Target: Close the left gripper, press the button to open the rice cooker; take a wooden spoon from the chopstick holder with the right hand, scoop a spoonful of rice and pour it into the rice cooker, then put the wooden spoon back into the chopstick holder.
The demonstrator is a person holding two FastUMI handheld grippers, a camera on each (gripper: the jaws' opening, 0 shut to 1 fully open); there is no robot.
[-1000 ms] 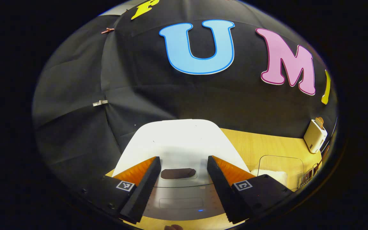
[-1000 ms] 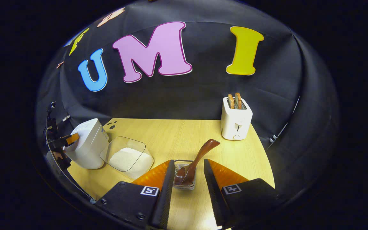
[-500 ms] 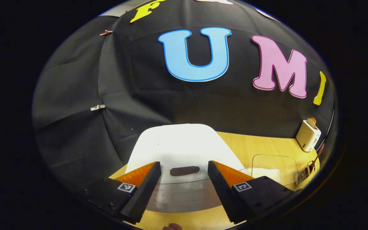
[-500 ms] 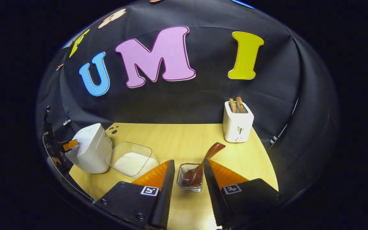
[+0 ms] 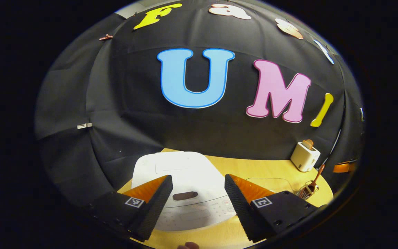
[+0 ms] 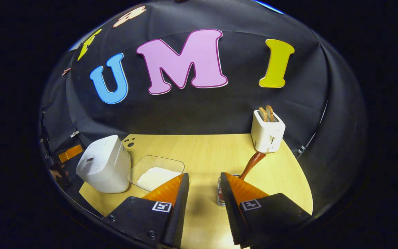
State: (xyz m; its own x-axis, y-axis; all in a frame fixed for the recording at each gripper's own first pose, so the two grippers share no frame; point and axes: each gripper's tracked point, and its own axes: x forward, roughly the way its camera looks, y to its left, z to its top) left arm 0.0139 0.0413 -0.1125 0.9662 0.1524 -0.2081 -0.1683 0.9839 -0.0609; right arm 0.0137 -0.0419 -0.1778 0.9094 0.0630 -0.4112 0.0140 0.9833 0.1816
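Left gripper view: the left claw [image 5: 198,193] is hovering spread above the rice cooker [image 5: 181,180], lid down, on the bench [image 5: 254,166].

Right gripper view: the right claw [image 6: 204,193] is standing spread, holding nothing; the wooden spoon [image 6: 250,165] is leaning in the chopstick holder [image 6: 219,197], partly behind its right finger.

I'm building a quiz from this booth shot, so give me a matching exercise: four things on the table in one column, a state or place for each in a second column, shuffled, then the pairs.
Things:
1. white boxy rice cooker
2. clear plastic tray of white rice
3. white toaster
4. brown wooden spoon

States:
A. holds two brown slices in its top slots
B. stands handle-up in a small holder
C. lid down, at the table's left end in the right gripper view
D. open-topped, right beside the rice cooker

Pairs: 1-C, 2-D, 3-A, 4-B
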